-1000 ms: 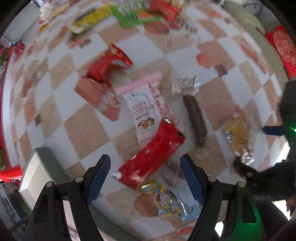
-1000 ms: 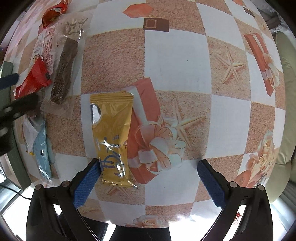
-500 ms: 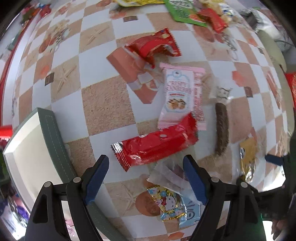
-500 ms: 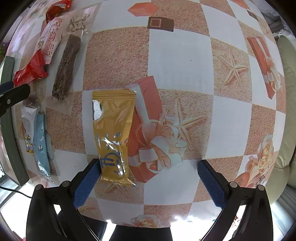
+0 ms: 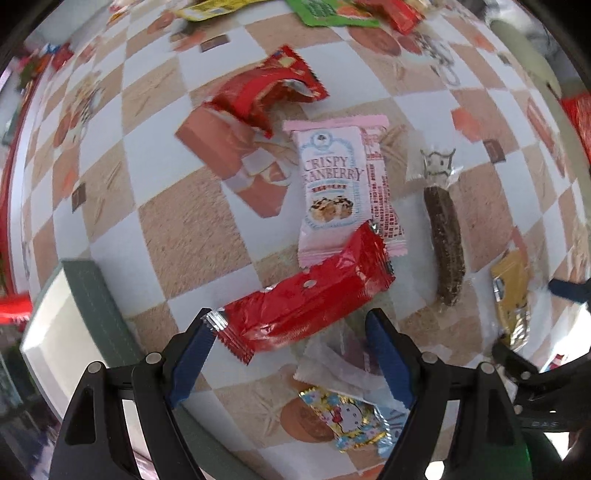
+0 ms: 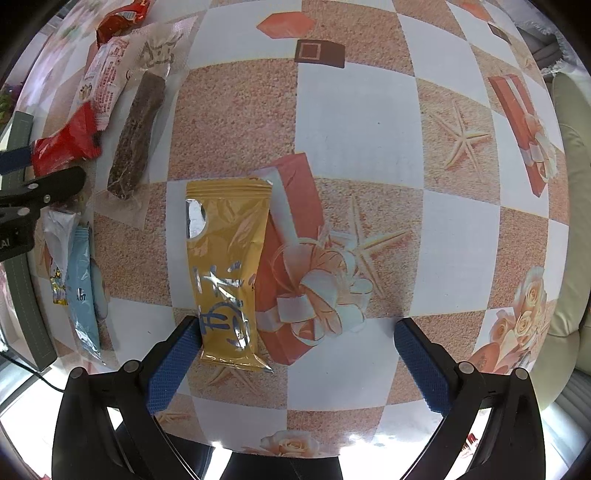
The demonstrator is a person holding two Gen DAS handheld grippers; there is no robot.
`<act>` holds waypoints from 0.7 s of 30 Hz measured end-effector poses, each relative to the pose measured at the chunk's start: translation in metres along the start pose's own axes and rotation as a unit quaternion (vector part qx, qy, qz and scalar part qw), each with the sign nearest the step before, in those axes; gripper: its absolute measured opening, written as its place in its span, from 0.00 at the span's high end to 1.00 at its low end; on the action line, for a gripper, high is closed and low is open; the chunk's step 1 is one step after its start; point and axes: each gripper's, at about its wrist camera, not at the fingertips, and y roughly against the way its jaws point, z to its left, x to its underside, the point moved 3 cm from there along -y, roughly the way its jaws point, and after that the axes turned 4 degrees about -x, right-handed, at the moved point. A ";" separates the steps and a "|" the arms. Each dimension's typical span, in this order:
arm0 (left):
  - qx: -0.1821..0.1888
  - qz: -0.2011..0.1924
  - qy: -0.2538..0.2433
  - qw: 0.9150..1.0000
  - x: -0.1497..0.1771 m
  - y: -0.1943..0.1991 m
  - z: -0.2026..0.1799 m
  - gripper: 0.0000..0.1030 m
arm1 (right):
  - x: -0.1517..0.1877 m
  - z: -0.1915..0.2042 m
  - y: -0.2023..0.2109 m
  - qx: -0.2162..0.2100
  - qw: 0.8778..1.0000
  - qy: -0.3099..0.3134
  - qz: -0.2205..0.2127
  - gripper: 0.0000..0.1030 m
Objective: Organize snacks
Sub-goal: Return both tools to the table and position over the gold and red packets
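Note:
A long red packet (image 5: 306, 295) lies aslant on the checked tablecloth, its lower left end between the fingers of my left gripper (image 5: 290, 332), which is open and pointing down over it. The pads do not press on it. A pink cranberry packet (image 5: 332, 192) lies partly under its upper end. My right gripper (image 6: 295, 347) is open above the cloth. A yellow packet (image 6: 225, 266) lies flat with its lower end beside the left fingertip (image 6: 184, 336), not gripped.
A grey-green tray (image 5: 96, 306) with a white inside stands at lower left. A dark bar in clear wrap (image 5: 443, 240), a crumpled red packet (image 5: 266, 92), a white packet (image 5: 332, 369) and a cartoon packet (image 5: 347, 417) lie around. More snacks (image 5: 325, 11) lie along the far edge.
The left wrist view has rolled and shifted, so the long red packet now lies lower, between the left fingers. The right gripper and the yellow packet have stayed put.

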 end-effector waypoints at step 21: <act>-0.011 -0.040 -0.041 0.998 -0.009 0.029 -0.036 0.25 | 0.002 -0.002 0.004 0.001 1.000 -0.002 -0.009 0.00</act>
